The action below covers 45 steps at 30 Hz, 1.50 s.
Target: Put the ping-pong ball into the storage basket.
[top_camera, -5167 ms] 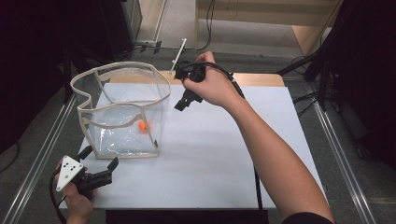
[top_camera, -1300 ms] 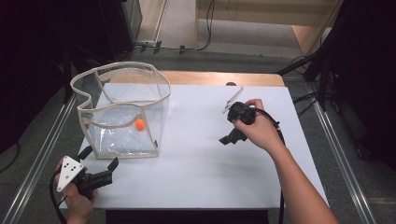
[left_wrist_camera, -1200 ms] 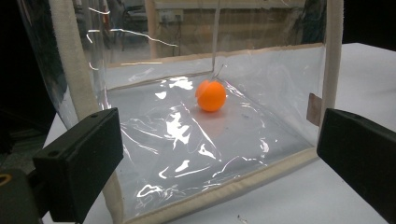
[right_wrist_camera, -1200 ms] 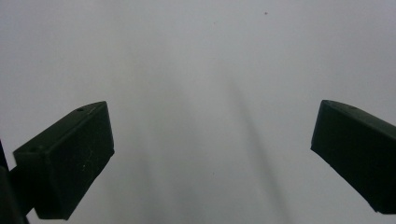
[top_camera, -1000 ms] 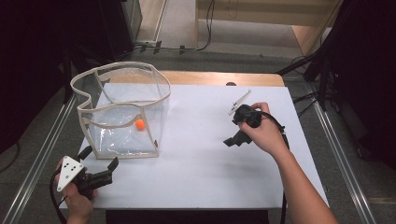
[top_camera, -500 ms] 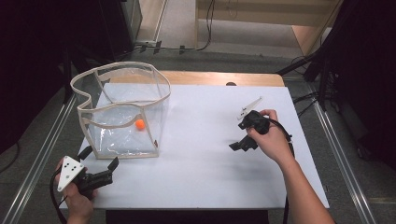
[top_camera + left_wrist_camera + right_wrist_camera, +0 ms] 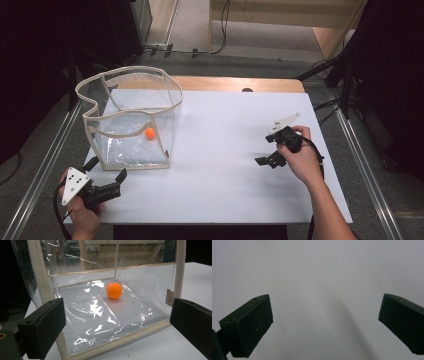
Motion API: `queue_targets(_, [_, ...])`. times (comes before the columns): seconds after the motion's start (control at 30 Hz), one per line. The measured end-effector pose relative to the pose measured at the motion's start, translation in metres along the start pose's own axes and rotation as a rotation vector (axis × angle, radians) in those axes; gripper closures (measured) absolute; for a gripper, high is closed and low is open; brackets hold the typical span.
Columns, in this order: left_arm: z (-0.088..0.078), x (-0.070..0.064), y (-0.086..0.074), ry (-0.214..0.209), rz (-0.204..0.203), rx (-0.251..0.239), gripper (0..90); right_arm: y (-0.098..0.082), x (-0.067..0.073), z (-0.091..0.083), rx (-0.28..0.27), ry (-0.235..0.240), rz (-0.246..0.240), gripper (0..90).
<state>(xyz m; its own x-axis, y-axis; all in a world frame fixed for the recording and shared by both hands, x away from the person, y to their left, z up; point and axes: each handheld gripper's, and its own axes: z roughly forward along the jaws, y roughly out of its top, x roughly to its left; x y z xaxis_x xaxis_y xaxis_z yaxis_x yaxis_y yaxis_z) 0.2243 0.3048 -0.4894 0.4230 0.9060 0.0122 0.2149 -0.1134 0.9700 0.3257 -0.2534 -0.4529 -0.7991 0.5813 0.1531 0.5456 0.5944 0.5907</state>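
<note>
Resting in the unlabelled clear bag (image 7: 131, 117), the orange ball (image 7: 149, 133) faces both empty grippers, jaws apart.

A lab or test room: a white worktop (image 7: 220, 150) set between metal rails (image 7: 40, 165), cables (image 7: 222, 25) trailing over a grey floor (image 7: 192, 30), dark equipment stands (image 7: 350, 65) at the sides.

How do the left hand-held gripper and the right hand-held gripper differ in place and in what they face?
The left hand-held gripper sits at the near left table corner, facing the clear bag with the orange ball inside; the right hand-held gripper is near the table's right side, facing bare white table. Both are open and hold nothing.
</note>
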Motion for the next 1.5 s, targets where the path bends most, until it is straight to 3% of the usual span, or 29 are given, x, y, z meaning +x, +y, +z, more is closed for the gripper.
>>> queue_targets(0.93, [0.0, -0.001, 0.0, 0.009, 0.007, 0.003, 0.8, -0.082, 0.0, -0.017, -0.252, -0.054, 0.1, 0.0])
queue_targets(1.5, [0.0, -0.001, 0.0, 0.009, 0.008, 0.003, 0.8, -0.129, 0.005, -0.032, -0.414, -0.104, 0.188, 0.0])
